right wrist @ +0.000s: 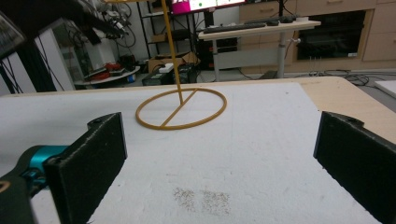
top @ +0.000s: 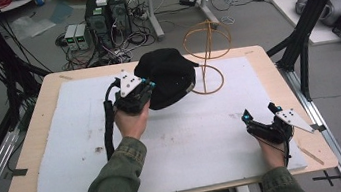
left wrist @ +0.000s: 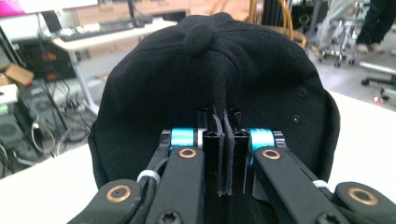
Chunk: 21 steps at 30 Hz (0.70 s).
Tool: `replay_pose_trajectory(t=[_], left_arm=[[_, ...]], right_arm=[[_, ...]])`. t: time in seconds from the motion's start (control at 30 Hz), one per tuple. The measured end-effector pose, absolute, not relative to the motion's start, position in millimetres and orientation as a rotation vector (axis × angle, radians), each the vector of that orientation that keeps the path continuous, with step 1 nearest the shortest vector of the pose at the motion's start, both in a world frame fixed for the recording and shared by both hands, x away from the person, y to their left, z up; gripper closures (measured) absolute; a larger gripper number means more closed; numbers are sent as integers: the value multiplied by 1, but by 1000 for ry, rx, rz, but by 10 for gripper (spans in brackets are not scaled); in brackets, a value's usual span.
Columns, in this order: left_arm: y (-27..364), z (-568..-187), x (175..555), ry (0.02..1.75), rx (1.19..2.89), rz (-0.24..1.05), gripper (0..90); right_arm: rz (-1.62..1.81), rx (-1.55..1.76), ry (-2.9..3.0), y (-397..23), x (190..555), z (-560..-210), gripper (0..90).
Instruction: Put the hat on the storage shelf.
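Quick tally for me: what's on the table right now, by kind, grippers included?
Black caps: 1, pinched in the left gripper
Gold wire hat stands: 1
White foam mats: 1
Grippers: 2, the right gripper with jaws wide apart and nothing between them
Total: 5

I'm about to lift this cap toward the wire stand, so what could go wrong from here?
1. The left gripper pinches only a thin fold of the black cap; the fabric may slip out.
2. The gold wire stand looks light and stands right beside the cap; a swing could tip it.
3. The right gripper is open and far away, so it cannot steady the stand.
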<state>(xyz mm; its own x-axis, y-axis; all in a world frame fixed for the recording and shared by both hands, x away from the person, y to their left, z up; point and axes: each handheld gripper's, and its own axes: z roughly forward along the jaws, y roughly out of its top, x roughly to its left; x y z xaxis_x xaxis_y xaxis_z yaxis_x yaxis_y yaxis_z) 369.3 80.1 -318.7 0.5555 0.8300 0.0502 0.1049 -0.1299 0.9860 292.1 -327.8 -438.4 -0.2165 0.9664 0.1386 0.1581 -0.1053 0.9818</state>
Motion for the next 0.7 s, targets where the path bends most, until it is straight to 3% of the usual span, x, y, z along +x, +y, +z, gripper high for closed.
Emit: replay_pose_trajectory(t=[0.7], left_arm=[[74, -301, 379, 741, 1357, 827, 877]], right_arm=[[1424, 1289, 1432, -324, 296, -439, 16]])
